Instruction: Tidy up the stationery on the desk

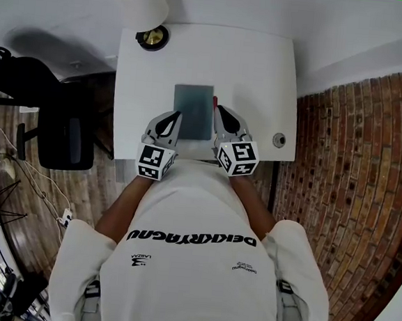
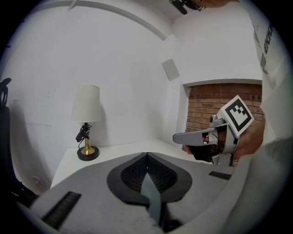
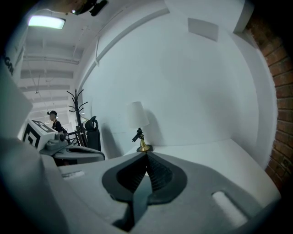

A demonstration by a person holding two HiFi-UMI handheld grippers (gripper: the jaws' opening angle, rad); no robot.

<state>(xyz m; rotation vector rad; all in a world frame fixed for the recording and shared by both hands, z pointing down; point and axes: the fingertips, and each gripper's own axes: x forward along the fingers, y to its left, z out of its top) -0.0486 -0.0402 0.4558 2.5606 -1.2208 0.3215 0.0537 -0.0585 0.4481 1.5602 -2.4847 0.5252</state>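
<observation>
A grey notebook (image 1: 193, 111) lies flat in the middle of the white desk (image 1: 265, 71). A thin red pen (image 1: 214, 102) lies along its right edge. My left gripper (image 1: 174, 119) rests at the notebook's near left corner, and its jaws meet with nothing between them (image 2: 147, 156). At the near right corner, just below the red pen, is my right gripper (image 1: 220, 112), also shut and empty (image 3: 147, 156). Each gripper shows in the other's view: the right gripper (image 2: 192, 137) and the left gripper (image 3: 73, 153).
A lamp with a white shade and brass base (image 1: 145, 12) stands at the desk's far left corner. A small round fitting (image 1: 279, 139) sits near the right edge. A black chair (image 1: 67, 134) stands left of the desk, and a brick wall (image 1: 354, 170) runs to its right.
</observation>
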